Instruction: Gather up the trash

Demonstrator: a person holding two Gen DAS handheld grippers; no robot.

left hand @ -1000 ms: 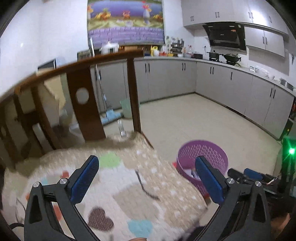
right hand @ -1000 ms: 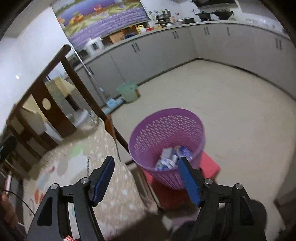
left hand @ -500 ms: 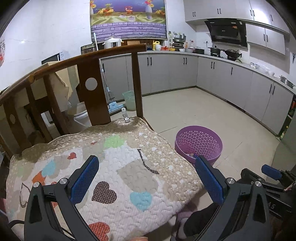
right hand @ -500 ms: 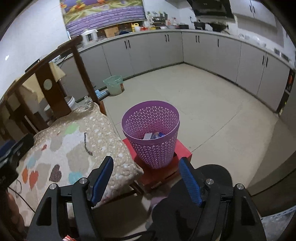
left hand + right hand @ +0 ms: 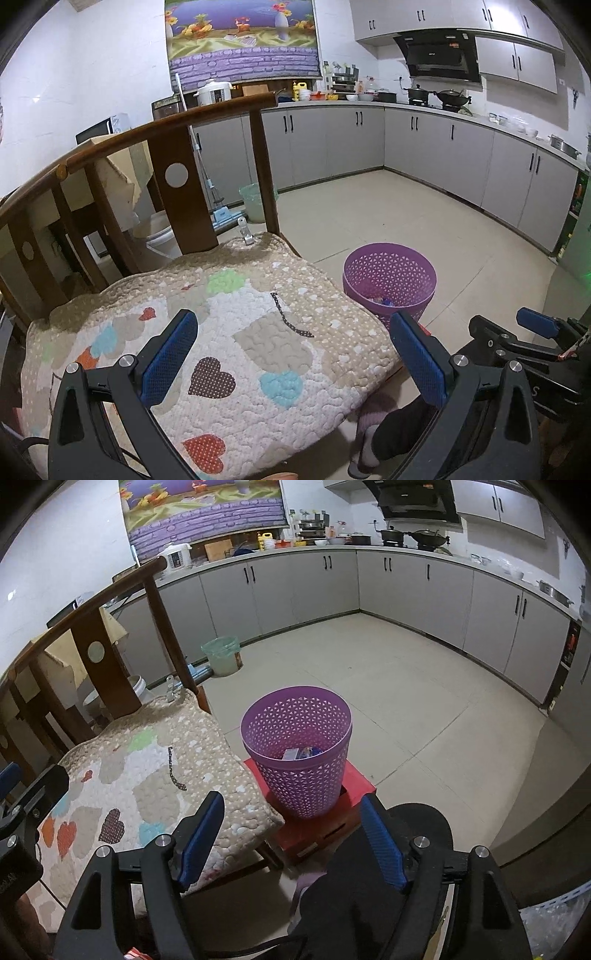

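Observation:
A purple mesh basket [image 5: 299,753] stands on a red box [image 5: 321,823] beside a wooden chair; several pieces of trash [image 5: 301,753] lie in its bottom. The basket also shows in the left wrist view [image 5: 389,282]. My left gripper [image 5: 291,358] is open and empty above the chair's quilted cushion [image 5: 207,343]. My right gripper [image 5: 291,843] is open and empty, held back from the basket, above the person's dark trouser leg. No loose trash shows on the cushion.
The chair's wooden backrest [image 5: 173,155] rises behind the cushion. A green bin [image 5: 221,655] and a mop stand by grey kitchen cabinets [image 5: 406,590]. The tiled floor [image 5: 406,701] stretches to the right. A small metal clip [image 5: 245,234] sits at the cushion's back edge.
Both grippers have pulled back and up from the basket and chair, so more of the cushion and floor shows. Both stay open and empty.

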